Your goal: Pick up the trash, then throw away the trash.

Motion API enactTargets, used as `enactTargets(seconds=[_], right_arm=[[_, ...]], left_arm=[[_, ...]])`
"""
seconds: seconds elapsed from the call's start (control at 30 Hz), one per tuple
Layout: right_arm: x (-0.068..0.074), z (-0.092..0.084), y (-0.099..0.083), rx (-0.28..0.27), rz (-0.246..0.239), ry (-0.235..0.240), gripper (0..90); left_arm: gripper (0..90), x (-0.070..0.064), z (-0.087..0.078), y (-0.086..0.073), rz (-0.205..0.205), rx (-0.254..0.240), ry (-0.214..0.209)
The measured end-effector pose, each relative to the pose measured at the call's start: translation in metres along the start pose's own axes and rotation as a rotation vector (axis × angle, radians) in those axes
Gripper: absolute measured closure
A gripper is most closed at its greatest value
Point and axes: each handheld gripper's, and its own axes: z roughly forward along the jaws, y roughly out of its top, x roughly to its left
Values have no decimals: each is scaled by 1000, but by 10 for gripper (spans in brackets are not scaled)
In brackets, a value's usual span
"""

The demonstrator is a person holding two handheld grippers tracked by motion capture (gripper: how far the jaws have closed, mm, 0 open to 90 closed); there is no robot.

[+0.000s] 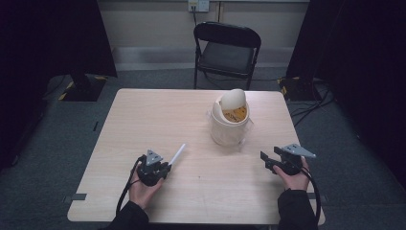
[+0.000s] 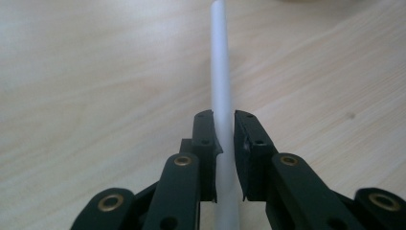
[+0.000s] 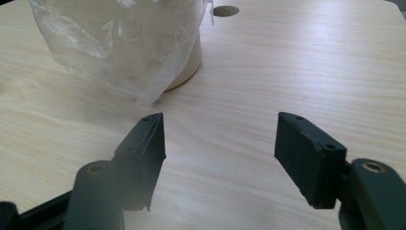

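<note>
My left tongs (image 1: 167, 166) are at the near left of the table (image 1: 143, 115), clamped on the near end of a white tube (image 1: 177, 154). In the left gripper view the pads (image 2: 207, 139) press the tube (image 2: 221, 86) from both sides, and it runs straight out between the jaws. Its long axis points away from me and to the right, toward the lidded bin (image 1: 230, 122). The free end lies just above or on the table; I cannot tell which.

My right tongs (image 1: 265, 159) are at the near right, apart and empty, with bare table between the fingertips (image 3: 151, 143). They point left, toward the bin (image 3: 143, 43) and its clear liner bag.

The bin stands farther off, right of centre, its swing lid tilted open. It lies far-right of the tube tip, so I judge that the left hand carries the tube along its own axis to the opening. The right tongs are nearer the bin and could steady it.

A black folding chair (image 1: 227, 50) stands beyond the far edge.
</note>
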Motion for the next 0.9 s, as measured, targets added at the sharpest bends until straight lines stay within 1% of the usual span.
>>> enactTargets(seconds=[0.03,0.07,0.1,0.13,0.17,0.2,0.23,0.27,0.3,0.33,0.37,0.4,0.43,0.47,0.53,0.57,0.6,0.67,0.7,0.73,0.77,0.83,0.9], right_arm=[[0,0,0,-5,1,2,345],[0,-1,1,-5,1,-1,348],[0,-1,1,-5,1,-1,348],[0,-1,2,-14,2,4,356],[1,-3,3,-27,10,7,364],[1,-4,4,-33,11,10,367],[2,-5,5,-34,16,15,369],[2,-5,5,-34,16,15,369],[2,-5,5,-35,13,16,376],[3,-7,7,-52,16,27,389],[4,-7,8,-59,20,31,389],[4,-8,8,-62,20,35,389],[4,-9,10,-71,7,31,389],[5,-9,10,-82,8,30,389],[5,-10,12,-91,21,42,389],[6,-11,13,-94,22,52,384],[7,-11,15,-96,25,55,377],[8,-12,17,-102,32,66,370],[9,-12,19,-111,36,74,361],[10,-13,21,-118,34,78,360],[12,-13,23,-126,29,81,360],[14,-16,26,-148,25,91,359],[16,-18,31,-174,34,105,357]], left_arm=[[797,0,-3,2,1,-11,-7],[797,-1,-8,5,4,-44,-11],[796,-1,-8,5,4,-44,-11],[796,-1,-13,8,14,-63,-10],[797,-3,-22,14,27,-107,-16],[797,-4,-26,17,29,-128,-18],[797,-4,-30,19,40,-143,-19],[797,-4,-30,19,40,-143,-19],[797,-5,-33,21,50,-163,-20],[797,-7,-36,23,50,-180,-18],[797,-8,-42,26,59,-208,-21],[797,-8,-42,26,59,-208,-21],[797,-10,-47,30,63,-241,-28],[797,-11,-50,31,70,-256,-32],[797,-12,-54,33,73,-276,-40],[797,-13,-56,35,69,-297,-49],[797,-14,-58,36,69,-306,-52],[797,-15,-62,39,78,-327,-57],[797,-15,-64,41,83,-338,-67],[797,-16,-66,42,79,-351,-69],[797,-17,-68,43,83,-361,-62],[797,-17,-72,45,82,-376,-66],[797,-16,-75,46,82,-388,-70]])
